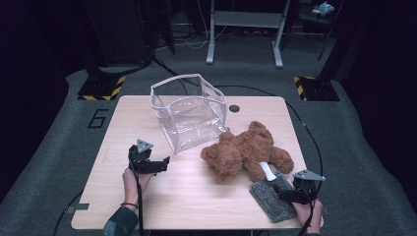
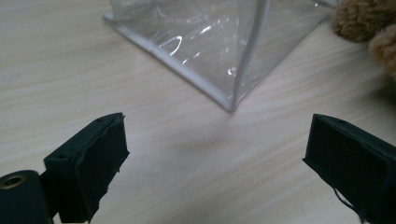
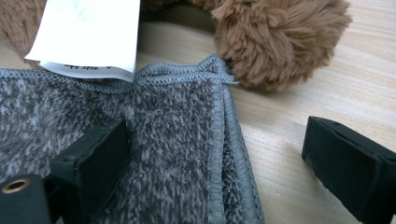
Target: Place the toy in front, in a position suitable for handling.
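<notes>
teddy bear [image 1: 246,150]: brown plush, white tag [image 3: 88,35] | cloth [image 1: 273,196]: mottled grey, lighter grey stitched hem | bag [image 1: 189,113]: clear, white piping | table [image 1: 196,196]: pale wood grain | left gripper [image 1: 162,164], right gripper [image 1: 282,192]: black jaws, grey plates

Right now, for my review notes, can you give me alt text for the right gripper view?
The right hand-held gripper hangs open over a folded grey towel on a wooden table, one jaw above the cloth, the other over bare wood. Beyond lie a brown teddy bear's furry limb and its white tag.
</notes>
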{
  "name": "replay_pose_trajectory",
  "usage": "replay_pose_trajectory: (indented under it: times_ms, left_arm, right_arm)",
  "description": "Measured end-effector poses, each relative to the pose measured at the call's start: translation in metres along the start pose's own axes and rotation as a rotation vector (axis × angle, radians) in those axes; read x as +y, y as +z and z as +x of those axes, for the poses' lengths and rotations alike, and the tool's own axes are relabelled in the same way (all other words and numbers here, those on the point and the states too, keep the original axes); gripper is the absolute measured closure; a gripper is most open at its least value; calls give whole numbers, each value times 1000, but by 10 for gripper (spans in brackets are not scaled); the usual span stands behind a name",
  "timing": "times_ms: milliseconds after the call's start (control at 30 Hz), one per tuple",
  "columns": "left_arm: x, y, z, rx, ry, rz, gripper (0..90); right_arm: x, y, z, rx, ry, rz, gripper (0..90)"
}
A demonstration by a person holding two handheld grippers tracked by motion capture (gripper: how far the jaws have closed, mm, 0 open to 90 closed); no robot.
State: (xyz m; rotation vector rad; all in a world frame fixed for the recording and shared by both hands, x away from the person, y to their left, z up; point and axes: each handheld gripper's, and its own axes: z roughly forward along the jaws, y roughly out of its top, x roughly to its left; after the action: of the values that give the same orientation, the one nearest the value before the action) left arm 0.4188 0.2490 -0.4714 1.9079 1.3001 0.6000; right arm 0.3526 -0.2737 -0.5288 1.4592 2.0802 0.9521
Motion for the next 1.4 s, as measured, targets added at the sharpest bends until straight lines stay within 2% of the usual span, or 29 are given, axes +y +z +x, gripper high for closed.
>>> replay_pose_trajectory:
  times_ms: [100, 133, 167, 200, 367, 500, 633, 667, 733, 900, 967, 1100, 1200, 1233, 1400]
  left_arm:
    - [18, 4, -4, -15, 2, -2, 81]
    - [18, 4, -4, -15, 2, -2, 95]
    - [24, 7, -7, -10, -4, -20, 95]
    - [33, 11, -9, -20, -3, -19, 136]
    - [54, 22, -16, -18, -20, -34, 168]
    - [69, 27, -20, -22, -11, -35, 220]
    - [76, 29, -22, -17, -26, -42, 294]
    - [81, 32, -22, -8, -45, -53, 356]
    - [85, 34, -22, 4, -54, -51, 407]
    - [88, 39, -19, 28, -63, -47, 666]
    - [90, 41, -18, 29, -59, -44, 728]
    - [90, 42, -17, 61, -48, -53, 839]
    - [89, 43, -13, 71, -64, -72, 868]
    - [89, 43, -11, 77, -54, -73, 869]
    - [88, 44, -2, 98, -60, -89, 871]
  right_arm:
    - [0, 0, 0, 0, -1, 0, 69]
    - [0, 0, 0, 0, -1, 0, 69]
    - [0, 0, 0, 0, 0, 0, 69]
    - [0, 0, 0, 0, 0, 0, 69]
    - [0, 0, 0, 0, 0, 0, 69]
    - [0, 0, 0, 0, 3, 0, 70]
    - [0, 0, 0, 0, 3, -1, 70]
    - [0, 0, 0, 0, 3, -1, 70]
    - [0, 0, 0, 0, 3, -1, 70]
    - [0, 0, 0, 0, 2, -1, 70]
    - [0, 0, 0, 0, 3, 0, 70]
    - [0, 0, 0, 0, 2, 0, 70]
    - [0, 0, 0, 1, 1, -1, 70]
    - [0, 0, 0, 0, 3, 0, 70]
    - [0, 0, 0, 0, 2, -1, 70]
